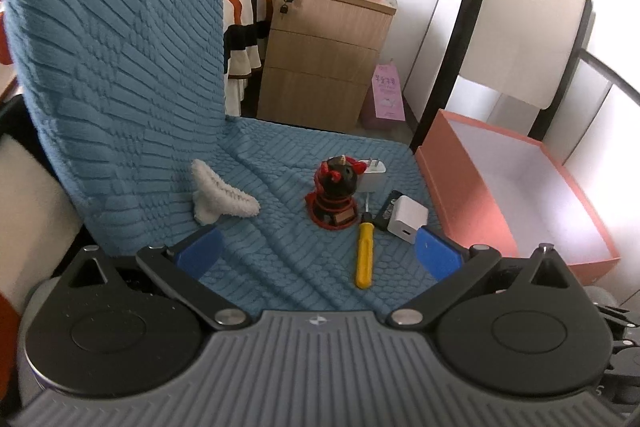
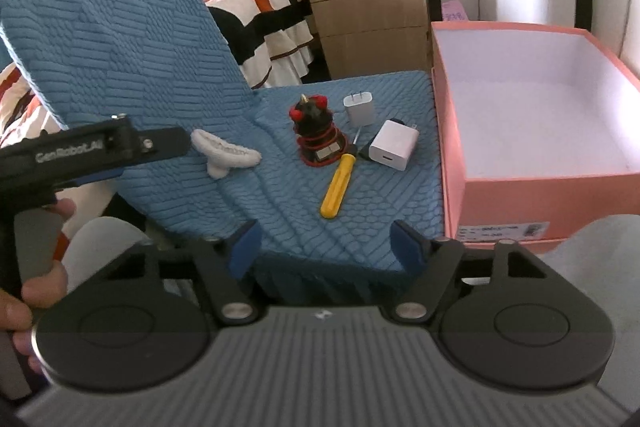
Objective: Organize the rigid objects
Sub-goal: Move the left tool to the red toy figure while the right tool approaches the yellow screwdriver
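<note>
Left wrist view: the left gripper (image 1: 318,257) hangs low over the blue seat cover (image 1: 280,267) with its jaws spread wide and nothing between them. The yellow screwdriver (image 1: 365,253) lies just ahead, a little right of centre, its tip pointing away toward the figurine (image 1: 335,193). Ahead and right of that sit two white chargers: the big charger (image 1: 409,222) close to the right fingertip and the small charger (image 1: 372,177) further off. The white comb (image 1: 222,197) rests ahead to the left, against the backrest. The pink box (image 1: 444,203) stands open, off to the right.

From the right wrist view, the right gripper (image 2: 326,247) is likewise spread and empty, with the box (image 2: 520,195) ahead on its right.

To do this well, I would take the screwdriver first: turn the jaws across its handle, close at mid-handle so it cannot pivot, lift straight, and avoid nudging the figurine or big charger.
</note>
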### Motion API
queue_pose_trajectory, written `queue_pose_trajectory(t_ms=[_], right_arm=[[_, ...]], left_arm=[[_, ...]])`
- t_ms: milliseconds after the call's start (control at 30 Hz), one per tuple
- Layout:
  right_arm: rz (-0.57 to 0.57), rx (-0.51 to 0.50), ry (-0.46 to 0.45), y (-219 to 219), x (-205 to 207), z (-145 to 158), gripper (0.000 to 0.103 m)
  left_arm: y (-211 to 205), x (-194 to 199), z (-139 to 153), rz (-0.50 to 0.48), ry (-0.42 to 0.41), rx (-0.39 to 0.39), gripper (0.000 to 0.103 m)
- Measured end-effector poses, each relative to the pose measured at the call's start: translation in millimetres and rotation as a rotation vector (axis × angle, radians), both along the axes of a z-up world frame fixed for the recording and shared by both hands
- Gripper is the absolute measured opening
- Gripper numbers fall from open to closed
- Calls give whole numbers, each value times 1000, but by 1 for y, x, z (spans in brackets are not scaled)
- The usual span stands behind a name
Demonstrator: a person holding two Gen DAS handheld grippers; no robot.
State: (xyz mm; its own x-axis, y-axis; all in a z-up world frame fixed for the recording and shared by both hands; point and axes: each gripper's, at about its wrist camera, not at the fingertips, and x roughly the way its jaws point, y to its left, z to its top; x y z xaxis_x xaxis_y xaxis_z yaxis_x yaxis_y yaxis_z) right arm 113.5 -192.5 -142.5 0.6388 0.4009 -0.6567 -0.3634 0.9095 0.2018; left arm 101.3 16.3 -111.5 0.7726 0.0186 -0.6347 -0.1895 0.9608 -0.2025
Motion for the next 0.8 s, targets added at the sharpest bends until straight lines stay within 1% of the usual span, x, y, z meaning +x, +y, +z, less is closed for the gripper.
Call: queue_pose_trajectory(t_ms=[100,167,233,333,400,433,500,600,733,800], right_arm=[[10,-4,-6,6,9,-6,68],[17,-32,-30,13,12,-9,64],[35,-43,-49,19,16,-12,63],[46,-54,-44,26,26,-21,58],[37,-89,-47,30,34,-30,56],[35,-104,-45,32,38,-34,55],[33,-97,-37,34,46,-41,55],[25,-80,-16,35,61,-50,54],[32,-78,-26,42,75,-58,54],[55,-79,-45,47,81,-60,53]], left_arm=[[4,14,-13,11,11,16,103],[5,24,-22,42,28,49,103],[7,35,-31,34,37,61,103],[10,49,-42,36,27,80,103],[13,55,-47,40,-11,78,103],[15,63,-51,31,-5,70,103],[20,76,-56,14,-1,50,103],[23,90,-61,4,1,47,103],[24,109,-69,-30,2,48,103],[25,118,-74,-45,9,39,103]])
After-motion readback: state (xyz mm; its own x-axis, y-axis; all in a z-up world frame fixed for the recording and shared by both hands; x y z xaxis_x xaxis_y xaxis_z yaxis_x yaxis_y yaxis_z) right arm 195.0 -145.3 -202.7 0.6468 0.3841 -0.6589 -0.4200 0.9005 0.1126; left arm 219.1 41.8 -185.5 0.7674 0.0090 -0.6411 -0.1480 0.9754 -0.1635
